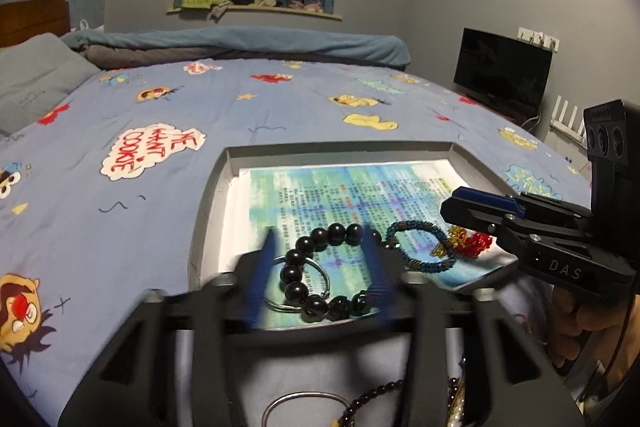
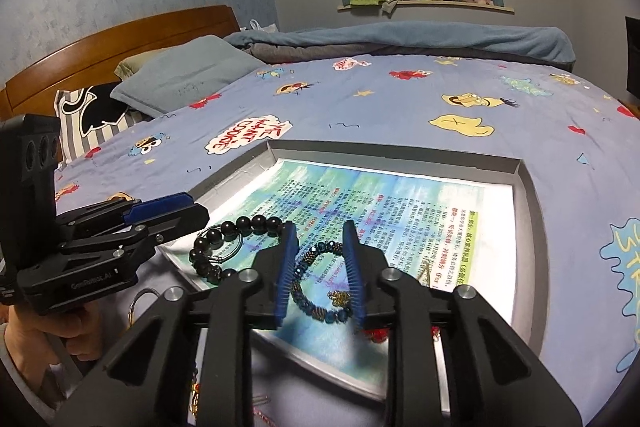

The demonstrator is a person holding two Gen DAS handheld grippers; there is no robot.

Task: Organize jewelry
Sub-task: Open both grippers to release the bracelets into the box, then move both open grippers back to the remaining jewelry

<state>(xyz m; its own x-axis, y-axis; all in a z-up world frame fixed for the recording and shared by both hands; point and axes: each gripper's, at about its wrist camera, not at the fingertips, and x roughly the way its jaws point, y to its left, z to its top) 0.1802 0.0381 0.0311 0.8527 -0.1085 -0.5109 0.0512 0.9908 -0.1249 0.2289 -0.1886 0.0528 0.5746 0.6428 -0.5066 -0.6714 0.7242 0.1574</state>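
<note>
A shallow grey box lid (image 1: pixel 208 195) (image 2: pixel 528 187) lies on the bed with a printed paper (image 1: pixel 340 187) (image 2: pixel 400 203) inside. On the paper lie a black bead bracelet (image 1: pixel 298 291) (image 2: pixel 224 227), a silver ring (image 1: pixel 316 269) (image 2: pixel 232 253) under it, and a blue-green beaded bracelet (image 1: pixel 416 227) (image 2: pixel 320 313) with a red and gold charm (image 1: pixel 468 241). My left gripper (image 1: pixel 320 275) is open, fingers either side of the black bracelet. My right gripper (image 2: pixel 318 277) is open, straddling the blue-green bracelet.
The bed has a blue cartoon sheet (image 1: pixel 160 131) (image 2: pixel 400 95), a folded blanket (image 1: pixel 240 43) and pillows (image 2: pixel 188 71). More jewelry, a silver bangle (image 1: pixel 304 407) and dark beads (image 1: pixel 368 403), lies near me below the lid. A monitor (image 1: pixel 500 71) stands at right.
</note>
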